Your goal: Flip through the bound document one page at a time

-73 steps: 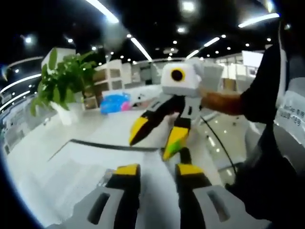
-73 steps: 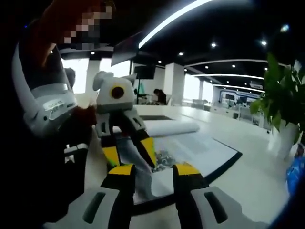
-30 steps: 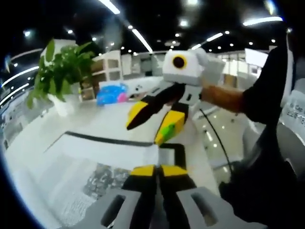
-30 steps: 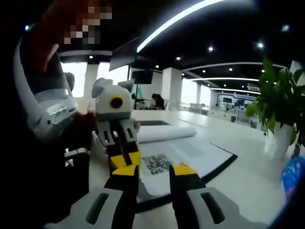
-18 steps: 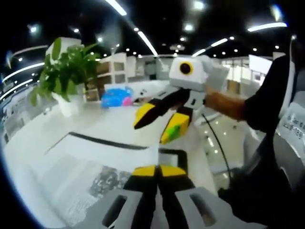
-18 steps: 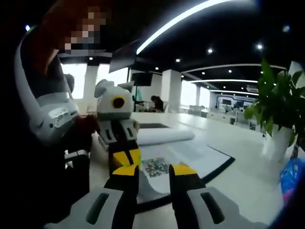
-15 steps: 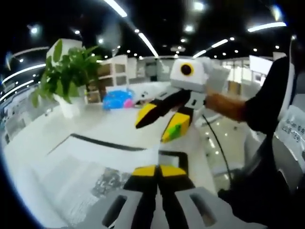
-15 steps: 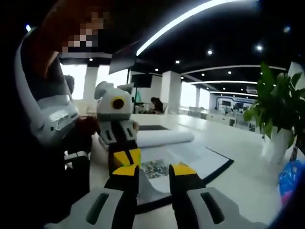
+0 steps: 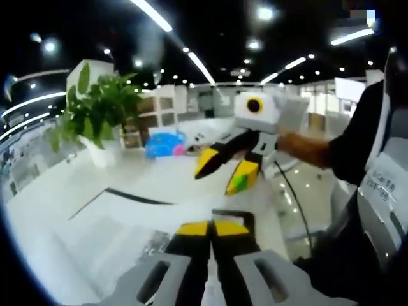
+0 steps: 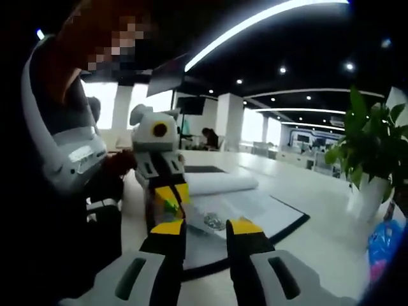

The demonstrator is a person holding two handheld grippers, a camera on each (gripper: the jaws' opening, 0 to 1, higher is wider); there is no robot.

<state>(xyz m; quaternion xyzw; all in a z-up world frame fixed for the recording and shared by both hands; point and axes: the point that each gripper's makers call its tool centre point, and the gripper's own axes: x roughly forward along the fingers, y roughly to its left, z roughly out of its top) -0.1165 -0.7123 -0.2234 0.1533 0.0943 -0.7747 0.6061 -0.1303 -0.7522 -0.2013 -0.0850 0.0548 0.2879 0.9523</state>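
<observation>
Left gripper pinched on a page edge of the document lying open on the table — right gripper hovers open beside it. Lift too fast and the sheet tears or slips free.

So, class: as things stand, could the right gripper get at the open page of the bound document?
Probably yes. The right gripper is open and hangs just over the document; nothing lies between, though the shut left gripper sits close beside it.

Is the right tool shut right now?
No, in the left gripper view the right tool hangs over the document with its yellow tips spread apart.
</observation>
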